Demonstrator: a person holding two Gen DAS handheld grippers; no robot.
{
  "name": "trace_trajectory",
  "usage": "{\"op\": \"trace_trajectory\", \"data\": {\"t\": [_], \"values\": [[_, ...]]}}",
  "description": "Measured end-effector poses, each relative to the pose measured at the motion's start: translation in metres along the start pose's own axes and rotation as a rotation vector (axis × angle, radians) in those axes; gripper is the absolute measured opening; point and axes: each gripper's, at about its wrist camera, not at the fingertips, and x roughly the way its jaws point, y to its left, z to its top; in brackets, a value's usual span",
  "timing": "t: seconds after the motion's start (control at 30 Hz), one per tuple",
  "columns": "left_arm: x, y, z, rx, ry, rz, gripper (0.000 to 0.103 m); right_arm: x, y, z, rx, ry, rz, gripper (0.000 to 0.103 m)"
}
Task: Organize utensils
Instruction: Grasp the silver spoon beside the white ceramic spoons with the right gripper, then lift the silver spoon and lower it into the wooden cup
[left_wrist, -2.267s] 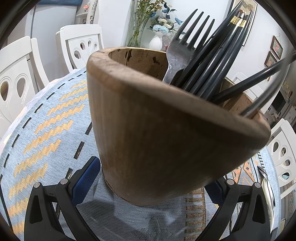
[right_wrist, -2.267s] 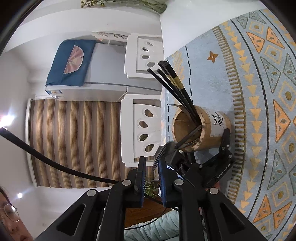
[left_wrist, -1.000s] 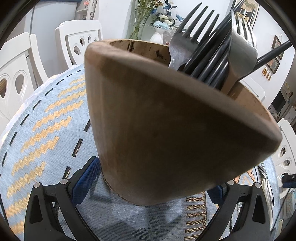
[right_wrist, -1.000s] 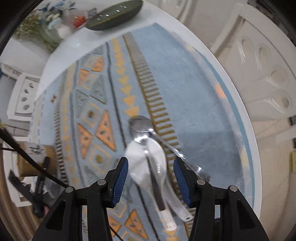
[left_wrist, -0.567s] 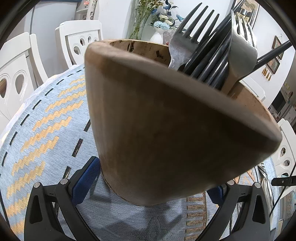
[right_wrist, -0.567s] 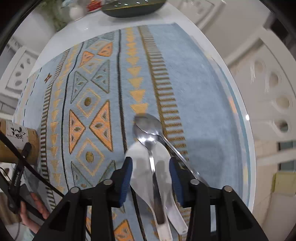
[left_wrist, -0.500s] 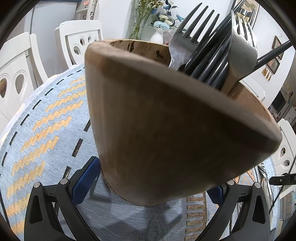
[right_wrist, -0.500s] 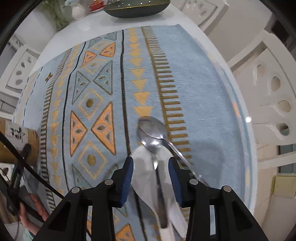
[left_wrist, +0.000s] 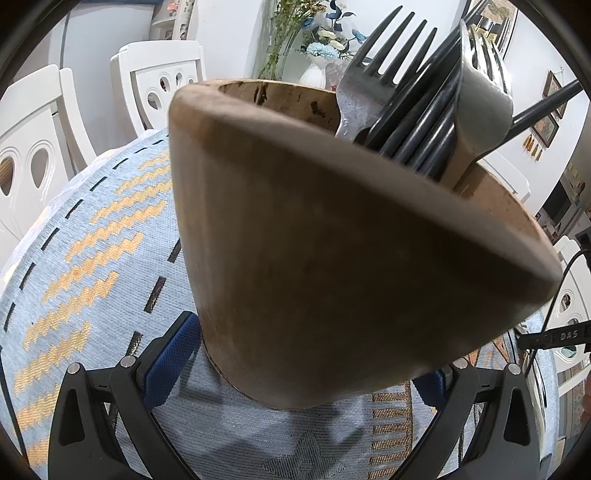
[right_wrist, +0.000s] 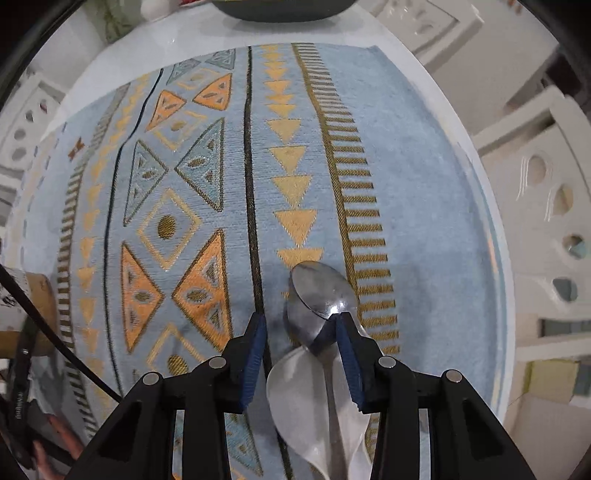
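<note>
My left gripper (left_wrist: 303, 354) is shut on the base of a wooden utensil holder (left_wrist: 314, 240), one blue pad on each side. Forks (left_wrist: 380, 74), black chopsticks (left_wrist: 424, 122) and a white spoon (left_wrist: 480, 110) stand in the holder. My right gripper (right_wrist: 299, 323) points down over two stacked metal spoons (right_wrist: 317, 291) and a white ceramic spoon (right_wrist: 299, 398) lying on the patterned tablecloth (right_wrist: 207, 206). Its jaws have just been closing. They stand open around the spoon necks, the right pad close by the top spoon and the left pad apart from it.
The round table's edge (right_wrist: 498, 258) curves close on the right, with white chairs (right_wrist: 546, 206) beyond. A dark dish (right_wrist: 280, 7) sits at the far edge. White chairs (left_wrist: 162, 88) and a vase of flowers (left_wrist: 314, 74) stand behind the holder. A hand (right_wrist: 55, 443) shows at lower left.
My right gripper has come down and closer over the spoons, and its jaws stand narrower than a second ago. The left gripper and the holder have not moved.
</note>
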Motion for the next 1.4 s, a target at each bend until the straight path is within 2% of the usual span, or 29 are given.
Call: {"op": "trace_trajectory", "data": {"t": [0.13,0.2,0.23,0.33,0.53,0.63,0.8,1.03,1.4], "values": [[0.000,-0.001,0.000,0.000,0.001,-0.001,0.102,0.005,0.018,-0.004,-0.108,-0.030,-0.104,0.037],[0.000,0.000,0.000,-0.001,0.001,-0.001,0.102,0.005,0.024,-0.007,-0.139,-0.045,-0.160,0.027],[0.000,-0.001,0.000,-0.001,0.001,-0.001,0.102,0.004,0.025,-0.009,-0.149,-0.051,-0.165,0.026],[0.000,0.000,0.000,-0.001,0.001,-0.002,0.102,-0.002,0.012,-0.011,-0.098,-0.056,-0.096,0.022],[0.000,-0.001,0.000,-0.001,0.000,-0.001,0.102,-0.010,-0.054,0.003,0.170,-0.013,0.204,0.013],[0.000,0.000,0.000,-0.001,0.001,-0.001,0.102,-0.008,-0.075,0.002,0.242,0.001,0.290,0.011],[0.000,0.000,0.000,-0.001,0.001,-0.002,0.102,-0.009,-0.084,-0.001,0.250,0.009,0.263,0.009],[-0.001,-0.001,0.000,0.001,0.000,0.000,0.102,0.016,-0.095,-0.009,0.296,0.085,0.288,0.009],[-0.001,0.000,0.000,0.001,0.000,0.000,0.102,0.022,-0.092,-0.004,0.277,0.092,0.264,0.009]]}}
